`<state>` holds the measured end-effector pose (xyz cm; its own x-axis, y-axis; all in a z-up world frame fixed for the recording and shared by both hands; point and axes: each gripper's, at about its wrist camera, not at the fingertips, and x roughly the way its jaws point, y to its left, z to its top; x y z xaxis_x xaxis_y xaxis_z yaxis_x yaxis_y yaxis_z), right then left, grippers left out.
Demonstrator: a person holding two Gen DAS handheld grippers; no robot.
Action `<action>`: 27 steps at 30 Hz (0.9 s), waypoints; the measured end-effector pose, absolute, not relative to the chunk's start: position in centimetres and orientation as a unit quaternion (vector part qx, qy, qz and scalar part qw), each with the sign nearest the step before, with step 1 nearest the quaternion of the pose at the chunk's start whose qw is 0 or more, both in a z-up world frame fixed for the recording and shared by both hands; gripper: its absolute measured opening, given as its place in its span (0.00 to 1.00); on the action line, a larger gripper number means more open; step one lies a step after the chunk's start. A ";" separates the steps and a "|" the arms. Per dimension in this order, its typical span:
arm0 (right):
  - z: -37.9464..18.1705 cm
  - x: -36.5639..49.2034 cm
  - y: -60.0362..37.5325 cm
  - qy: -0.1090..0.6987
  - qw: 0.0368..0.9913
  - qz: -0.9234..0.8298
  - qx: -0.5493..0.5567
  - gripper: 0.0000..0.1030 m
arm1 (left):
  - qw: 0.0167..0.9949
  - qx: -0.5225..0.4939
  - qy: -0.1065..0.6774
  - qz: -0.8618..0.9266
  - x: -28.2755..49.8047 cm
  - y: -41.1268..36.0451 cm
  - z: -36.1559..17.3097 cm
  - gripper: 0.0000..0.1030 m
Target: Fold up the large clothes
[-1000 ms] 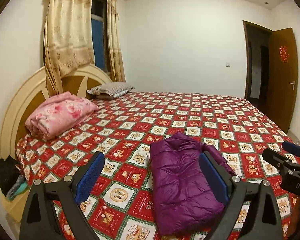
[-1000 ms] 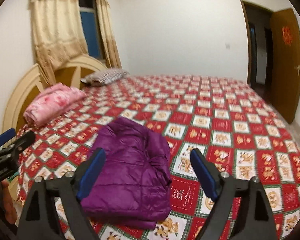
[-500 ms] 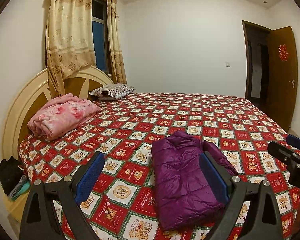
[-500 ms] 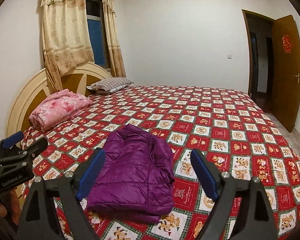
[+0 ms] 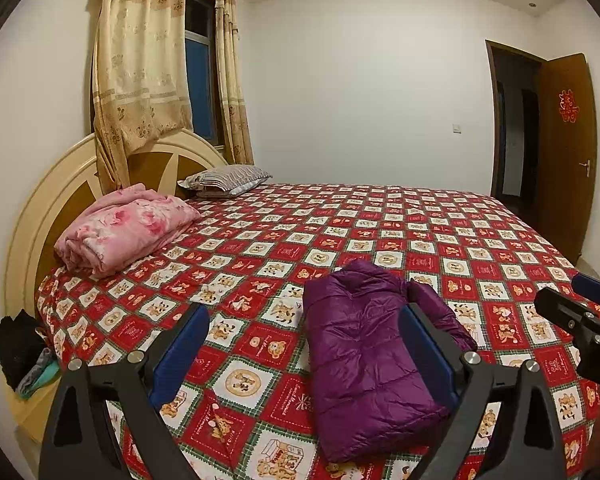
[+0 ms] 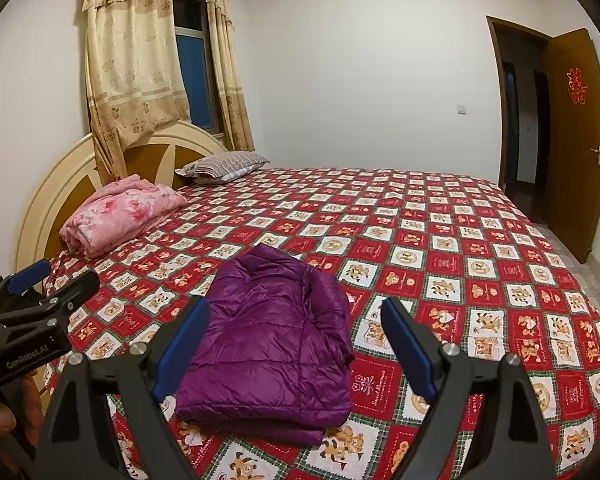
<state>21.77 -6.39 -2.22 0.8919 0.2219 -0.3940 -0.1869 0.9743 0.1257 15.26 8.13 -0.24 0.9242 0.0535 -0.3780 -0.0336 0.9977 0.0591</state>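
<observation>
Purple puffer jacket [image 6: 272, 344] lies folded into a compact bundle on the checked bedspread [image 6: 460, 264], lower centre of frame. Left gripper [image 5: 304, 352] and right gripper [image 6: 296, 348] both gape wide, holding nothing, above it. Judged: fold looks done; if tidying, press loose right sleeve edge flat, don't drag.

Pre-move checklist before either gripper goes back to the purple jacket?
1. Left gripper open, nothing between its fingers: ok.
2. Right gripper open, nothing held: ok.
3. Purple jacket lies folded on the bedspread, free of both grippers: ok.
4. Folded edges square underneath: cannot tell.
5. Pink blanket well apart from the jacket: ok.
</observation>
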 end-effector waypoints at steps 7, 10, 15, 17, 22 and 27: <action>-2.4 21.7 -6.2 0.208 0.971 0.107 0.044 0.87 | 0.980 0.026 0.195 0.023 15.3 8.1 -0.3 0.93; -2.5 21.6 -6.2 0.209 0.971 0.107 0.045 0.87 | 0.980 0.026 0.195 0.023 15.3 8.0 -0.4 0.93; -2.4 21.6 -6.2 0.209 0.971 0.108 0.044 0.87 | 0.980 0.026 0.195 0.024 15.3 8.0 -0.4 0.93; -2.4 21.7 -6.2 0.209 0.971 0.107 0.044 0.87 | 0.980 0.026 0.196 0.024 15.3 8.0 -0.4 0.93; -2.5 21.7 -6.1 0.211 0.971 0.107 0.045 0.87 | 0.980 0.026 0.197 0.024 15.4 7.9 -0.6 0.93; -2.5 21.6 -5.8 0.212 0.970 0.108 0.046 0.87 | 0.980 0.025 0.198 0.024 15.4 7.8 -0.6 0.93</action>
<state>21.60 -5.84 -2.55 0.8870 0.2293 -0.4008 -0.1902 0.9724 0.1354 15.45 7.82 -0.63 0.9206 0.0577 -0.3862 -0.0380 0.9976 0.0586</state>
